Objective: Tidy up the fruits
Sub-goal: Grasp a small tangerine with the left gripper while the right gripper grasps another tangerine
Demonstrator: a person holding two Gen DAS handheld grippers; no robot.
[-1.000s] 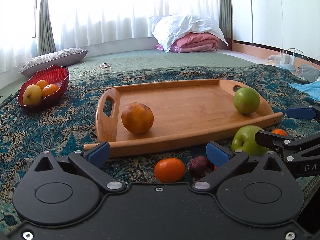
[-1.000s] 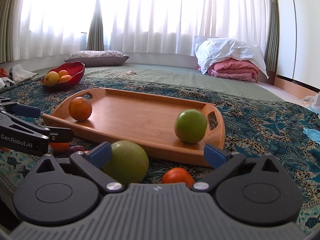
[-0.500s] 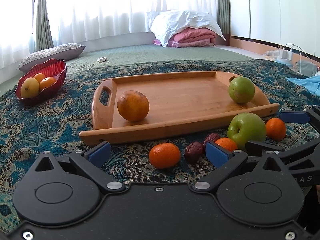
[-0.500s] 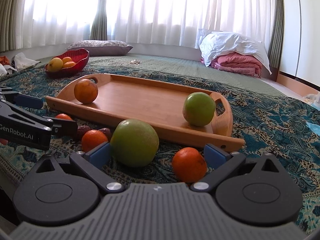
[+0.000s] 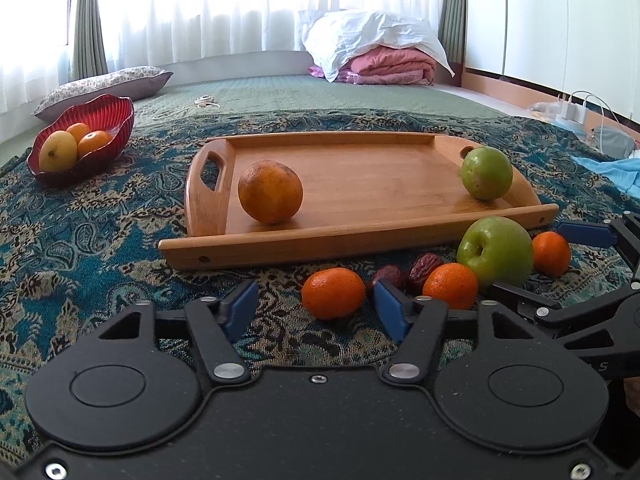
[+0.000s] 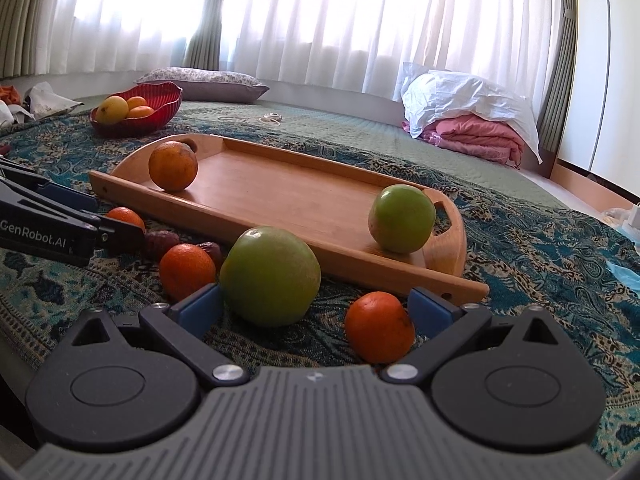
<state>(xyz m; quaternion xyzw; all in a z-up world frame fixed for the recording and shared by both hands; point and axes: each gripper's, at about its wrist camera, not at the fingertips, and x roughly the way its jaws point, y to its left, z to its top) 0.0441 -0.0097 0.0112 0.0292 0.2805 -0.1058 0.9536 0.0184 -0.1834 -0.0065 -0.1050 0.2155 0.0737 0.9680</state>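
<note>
A wooden tray holds an orange and a green apple. On the cloth in front lie a second green apple, three mandarins and two dates. My left gripper is closing, with one mandarin just ahead between its jaws, untouched by the pads. My right gripper stands open around the loose apple and another mandarin.
A red bowl of yellow and orange fruit sits far left on the patterned cloth. Beyond lie a pillow, folded pink bedding under a white sheet, and cables at the right.
The left jaws have narrowed. In both views the loose fruit has drifted up, away from the fingers. The loose apple now shows between the right fingers instead of behind the left one.
</note>
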